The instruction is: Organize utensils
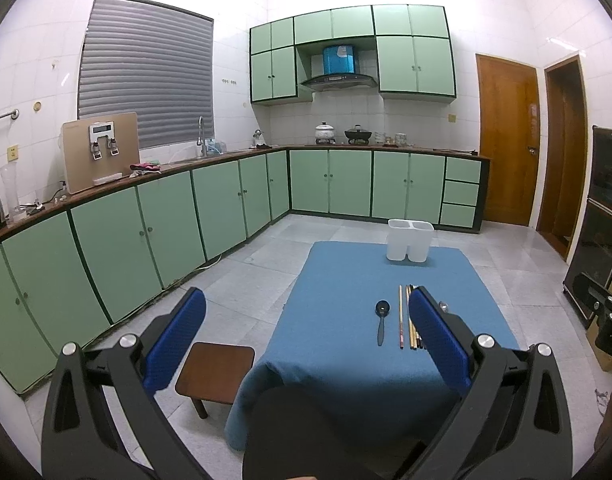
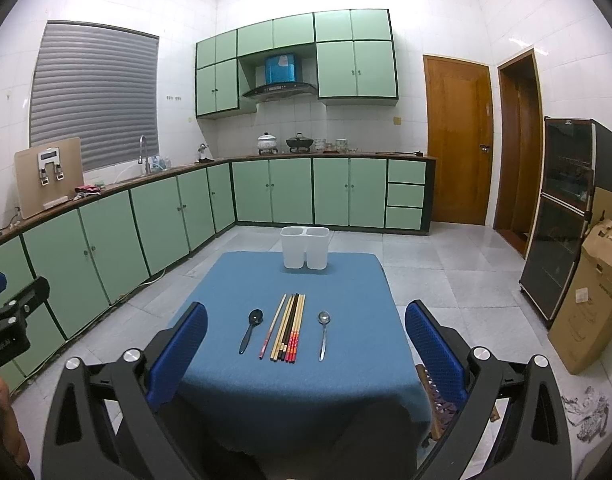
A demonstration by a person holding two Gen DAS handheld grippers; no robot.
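Note:
A low table under a blue cloth (image 2: pixel 338 288) carries a black spoon (image 2: pixel 251 330), a row of several chopsticks (image 2: pixel 288 328) and a metal spoon (image 2: pixel 324 330), all lying lengthwise. At the far edge stands a white two-compartment holder (image 2: pixel 305 248), empty as far as I can see. My right gripper (image 2: pixel 306 348) hangs open above the near edge, short of the utensils. My left gripper (image 1: pixel 306 336) is open too, off the table's left front; its right finger (image 1: pixel 438 336) hides some chopsticks (image 1: pixel 406 316) and most of the metal spoon (image 1: pixel 443 305). The black spoon (image 1: pixel 381 320) and holder (image 1: pixel 410 240) show there.
A small brown stool (image 1: pixel 214 372) stands by the table's left front corner. Green cabinets (image 2: pixel 146 216) run along the left and back walls. A dark glass-door cabinet (image 2: pixel 562 220) and a cardboard box (image 2: pixel 594 300) stand at the right. Tiled floor surrounds the table.

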